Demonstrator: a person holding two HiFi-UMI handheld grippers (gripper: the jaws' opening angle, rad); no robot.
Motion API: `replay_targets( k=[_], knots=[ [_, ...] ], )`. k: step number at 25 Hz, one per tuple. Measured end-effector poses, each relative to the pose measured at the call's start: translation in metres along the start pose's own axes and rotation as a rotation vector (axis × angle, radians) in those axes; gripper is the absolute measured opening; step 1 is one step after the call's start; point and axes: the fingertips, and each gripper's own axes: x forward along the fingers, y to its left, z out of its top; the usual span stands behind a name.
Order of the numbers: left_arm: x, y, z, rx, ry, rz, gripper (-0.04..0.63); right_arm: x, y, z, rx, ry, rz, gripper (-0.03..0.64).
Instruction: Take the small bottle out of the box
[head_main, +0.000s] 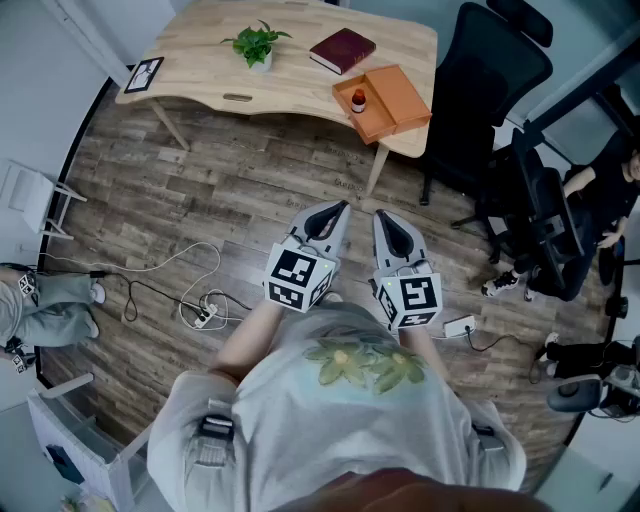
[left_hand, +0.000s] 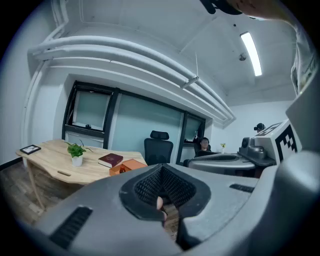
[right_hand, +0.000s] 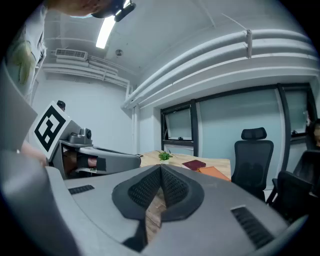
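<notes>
Standing upright in the orange box on the table, the small bottle lies well ahead of both grippers (long axis vertical). The right gripper lines up nearer than the left gripper; both keep jaws closed on nothing.

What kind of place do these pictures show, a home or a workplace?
Most likely an office. A pale wooden desk stands in the open room, a black swivel office chair is beside it, and a glass wall with dark frames runs behind.
</notes>
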Motion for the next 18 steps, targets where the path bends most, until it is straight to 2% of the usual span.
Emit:
replay_targets(
  k=[5, 14, 18],
  knots=[
    [0.001, -0.008, -0.008, -0.003, -0.029, 0.048, 0.004, -0.014, -0.009, -0.013, -0.053, -0.009, -0.008, 0.007],
    [0.009, -0.013, -0.017, -0.026, -0.008, 0.078, 0.005, -0.02, -0.028, -0.026, -0.012, -0.008, 0.008, 0.008],
    [0.02, -0.011, -0.015, -0.016, -0.005, 0.063, 0.003, -0.012, -0.028, -0.024, -0.002, -0.022, 0.054, 0.008]
  ],
)
